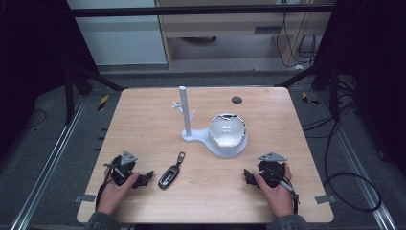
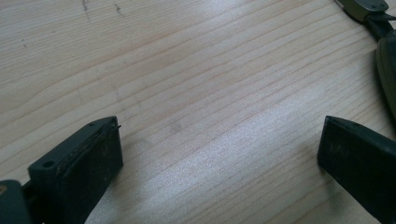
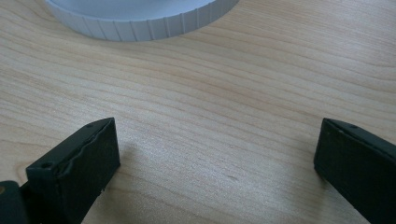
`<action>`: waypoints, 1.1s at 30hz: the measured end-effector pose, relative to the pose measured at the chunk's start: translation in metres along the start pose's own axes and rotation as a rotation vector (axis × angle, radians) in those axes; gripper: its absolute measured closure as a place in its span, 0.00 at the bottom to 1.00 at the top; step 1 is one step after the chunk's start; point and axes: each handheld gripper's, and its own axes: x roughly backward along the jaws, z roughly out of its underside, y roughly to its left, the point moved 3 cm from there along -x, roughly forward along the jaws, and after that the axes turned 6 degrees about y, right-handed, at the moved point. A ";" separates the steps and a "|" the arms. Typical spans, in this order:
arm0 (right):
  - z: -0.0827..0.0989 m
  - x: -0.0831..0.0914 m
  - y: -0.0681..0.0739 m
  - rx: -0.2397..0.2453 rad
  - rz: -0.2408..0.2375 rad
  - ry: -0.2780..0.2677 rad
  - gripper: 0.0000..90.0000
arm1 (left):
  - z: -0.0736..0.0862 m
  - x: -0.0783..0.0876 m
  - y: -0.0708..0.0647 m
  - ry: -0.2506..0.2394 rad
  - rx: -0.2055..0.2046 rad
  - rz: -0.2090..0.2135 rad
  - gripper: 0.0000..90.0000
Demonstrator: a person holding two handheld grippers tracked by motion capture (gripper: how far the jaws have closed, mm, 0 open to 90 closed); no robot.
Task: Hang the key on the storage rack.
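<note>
A black key fob point(image 1: 168, 176) with a metal clip lies on the wooden table point(image 1: 143, 124), just right of my left gripper point(image 1: 145, 178). That gripper rests low near the front edge, open, with bare wood between its jaws point(image 2: 219, 140). The fob's edge point(image 2: 386, 70) shows at the far right of the left gripper view. A white stand point(image 1: 185, 112) with a post and short pegs rises mid-table, joined to a round white base holding a shiny bowl point(image 1: 227, 130). My right gripper point(image 1: 249, 176) sits open at the front right point(image 3: 217, 140), short of the ribbed base rim point(image 3: 140, 23).
A small dark round inset point(image 1: 236, 100) lies near the table's far edge. Metal frame rails run along both sides of the table, and cables trail on the floor at the right. Each gripper is held by a hand coming in from the front edge.
</note>
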 end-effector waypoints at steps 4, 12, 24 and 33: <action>0.000 0.000 0.000 0.003 -0.002 0.000 0.01 | 0.000 0.001 0.000 0.012 0.001 0.002 0.00; 0.001 0.001 -0.001 0.021 -0.022 0.001 0.01 | -0.021 0.035 0.011 -0.069 0.094 0.027 0.06; 0.001 0.001 -0.001 0.023 -0.020 0.001 0.01 | -0.088 0.062 -0.026 0.206 -0.094 0.033 0.05; 0.001 0.001 -0.001 0.024 -0.020 0.001 0.01 | -0.099 0.046 -0.050 0.420 -0.205 0.014 0.06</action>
